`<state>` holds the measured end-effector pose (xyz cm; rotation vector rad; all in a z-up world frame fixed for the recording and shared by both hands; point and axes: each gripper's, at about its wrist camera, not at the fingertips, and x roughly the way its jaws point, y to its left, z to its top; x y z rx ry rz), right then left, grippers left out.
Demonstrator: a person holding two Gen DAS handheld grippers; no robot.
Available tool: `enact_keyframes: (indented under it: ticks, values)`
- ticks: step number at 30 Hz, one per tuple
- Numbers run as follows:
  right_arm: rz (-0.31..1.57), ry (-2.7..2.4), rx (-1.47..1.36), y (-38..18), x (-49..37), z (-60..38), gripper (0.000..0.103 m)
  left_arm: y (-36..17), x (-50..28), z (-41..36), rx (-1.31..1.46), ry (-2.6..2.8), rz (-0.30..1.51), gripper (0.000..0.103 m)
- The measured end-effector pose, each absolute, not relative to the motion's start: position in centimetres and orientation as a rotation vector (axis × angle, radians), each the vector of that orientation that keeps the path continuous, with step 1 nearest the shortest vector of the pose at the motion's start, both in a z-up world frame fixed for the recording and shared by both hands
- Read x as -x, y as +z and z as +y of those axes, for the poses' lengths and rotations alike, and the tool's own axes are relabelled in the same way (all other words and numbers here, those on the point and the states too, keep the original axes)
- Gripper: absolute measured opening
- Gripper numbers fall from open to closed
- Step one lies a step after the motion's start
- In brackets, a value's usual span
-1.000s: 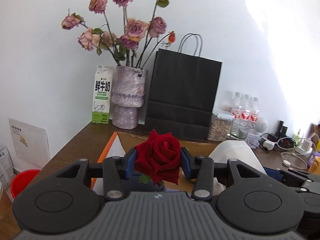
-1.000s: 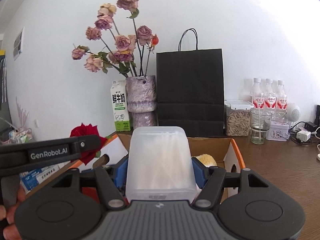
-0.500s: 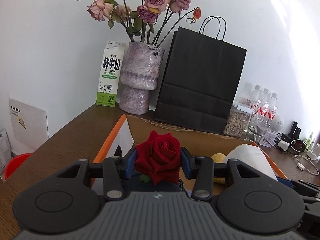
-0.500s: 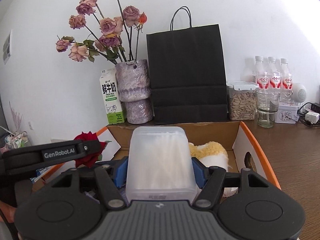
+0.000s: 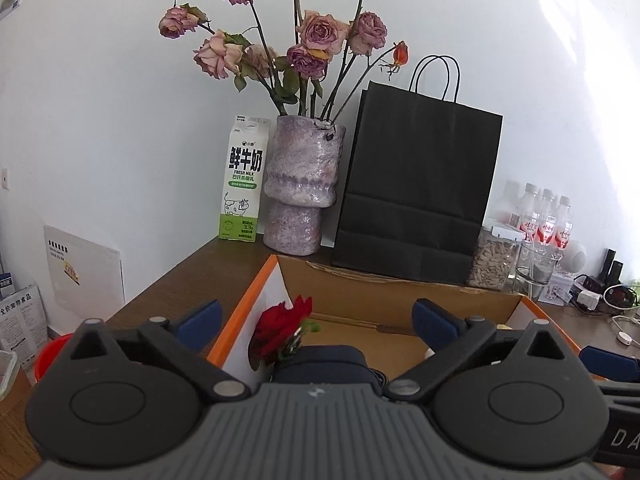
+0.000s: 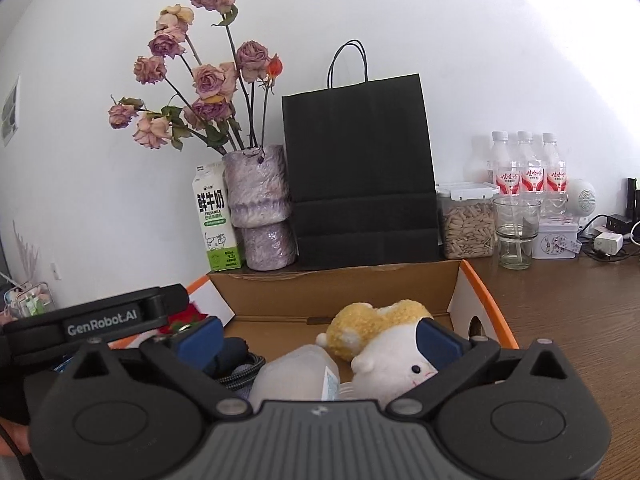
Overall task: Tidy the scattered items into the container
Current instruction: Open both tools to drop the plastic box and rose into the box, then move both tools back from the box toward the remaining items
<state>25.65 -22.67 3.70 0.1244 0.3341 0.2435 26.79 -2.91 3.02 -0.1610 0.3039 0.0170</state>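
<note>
left gripper: jaws opening, standing wide, gripping nothing
rose: lying between the 2 left fingers, nearer the left one, touching neither, leaning on the box's left wall
right gripper: jaws opening, standing wide, gripping nothing
plastic tub: lying tilted in the box, below and between the right fingers, loose
plush toy: sitting in the box by the right finger
box: sitting ahead of both grippers

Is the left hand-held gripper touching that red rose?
Apart. In the left wrist view the left hand-held gripper is opening, and the red rose sits clear of both blue pads, down in the cardboard box.
</note>
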Motion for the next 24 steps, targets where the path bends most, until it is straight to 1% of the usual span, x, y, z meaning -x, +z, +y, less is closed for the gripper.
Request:
enact_keyframes:
  ticks: [12, 24]
  values:
    - [0.356, 0.22, -0.078, 3.3, -24.9, -22.4, 0.103, 2.8, -26.3, -3.0, 0.155, 0.012, 0.317, 0.103]
    - [0.333, 0.209, -0.036, 2.6, -23.6, -22.4, 0.103, 1.9, -25.3, -2.7, 0.142, 0.014, 0.327, 0.103]
